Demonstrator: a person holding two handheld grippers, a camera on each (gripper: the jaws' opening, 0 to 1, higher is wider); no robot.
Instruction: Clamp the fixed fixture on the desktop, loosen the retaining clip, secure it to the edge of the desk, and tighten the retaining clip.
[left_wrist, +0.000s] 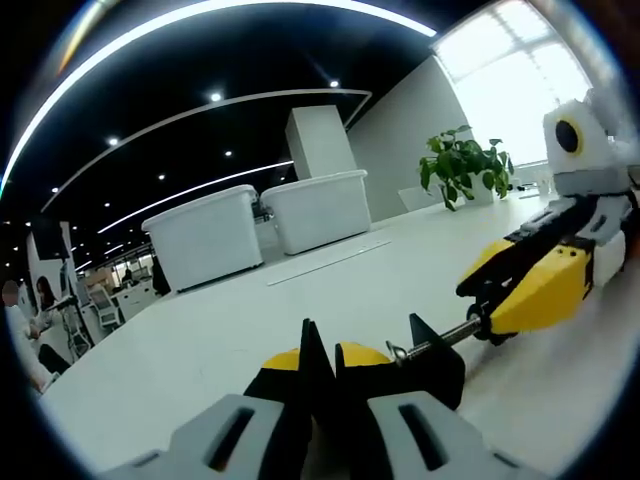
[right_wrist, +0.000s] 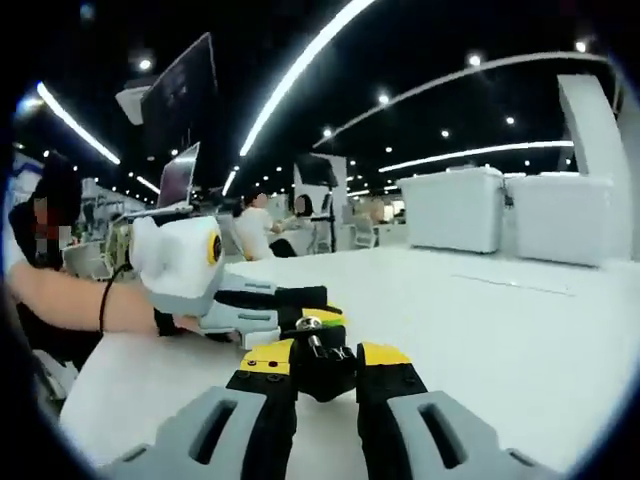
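Note:
A black clamp fixture with a metal screw is held just above the white desktop. In the left gripper view my left gripper has its yellow-tipped jaws shut on the fixture's black body. The right gripper comes in from the right and holds the far end of the screw. In the right gripper view my right gripper is shut on the black end piece of the fixture. The screw runs ahead to the left gripper, which a person's hand holds.
Two white bins stand at the far side of the desk, with a potted plant to their right. A laptop and seated people are at the desk's far left. Bare desktop stretches right of the grippers.

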